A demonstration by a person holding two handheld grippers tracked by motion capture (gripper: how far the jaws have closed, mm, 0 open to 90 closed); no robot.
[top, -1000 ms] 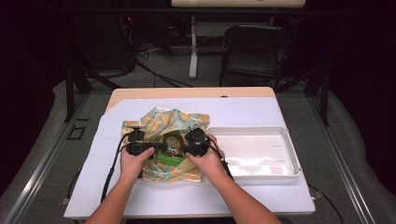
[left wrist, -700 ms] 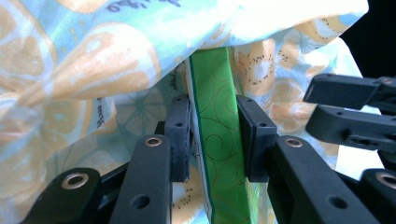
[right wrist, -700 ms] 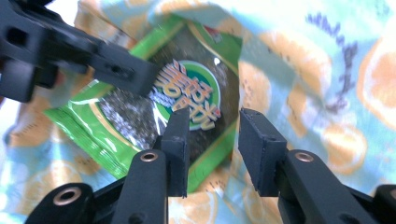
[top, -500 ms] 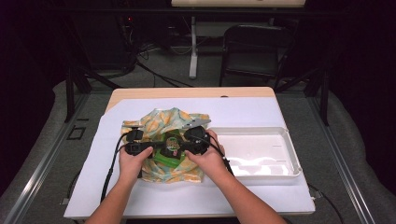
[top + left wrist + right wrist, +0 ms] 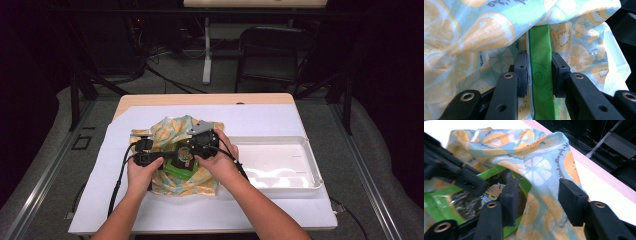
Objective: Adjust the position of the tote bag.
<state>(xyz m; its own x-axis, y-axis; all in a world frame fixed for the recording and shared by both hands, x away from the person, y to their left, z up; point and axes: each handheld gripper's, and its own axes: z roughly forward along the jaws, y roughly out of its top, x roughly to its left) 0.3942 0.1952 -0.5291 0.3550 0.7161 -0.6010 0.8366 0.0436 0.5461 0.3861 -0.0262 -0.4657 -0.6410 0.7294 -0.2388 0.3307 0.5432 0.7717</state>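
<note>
1 green box (image 5: 541, 75) with gold swirls sits half inside 1 citrus-print fabric bag (image 5: 175, 132) at the table's (image 5: 150, 212) middle. The left hand-held gripper (image 5: 539, 72) clamps the box; the right hand-held gripper (image 5: 537, 197), just opening, straddles bag cloth unpressed. 1 white tray (image 5: 310, 165) lies right.

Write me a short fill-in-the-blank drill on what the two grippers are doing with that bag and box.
1. The left gripper is shut on the narrow edge of a ____ box.
2. The fruit-print bag shows slices of ____.
3. The right gripper has just been opening; between its fingers lies loose ____, not pinched.
4. Right of the bag stands a white ____, with nothing in it.

Missing words: green; orange; bag fabric; tray
</note>
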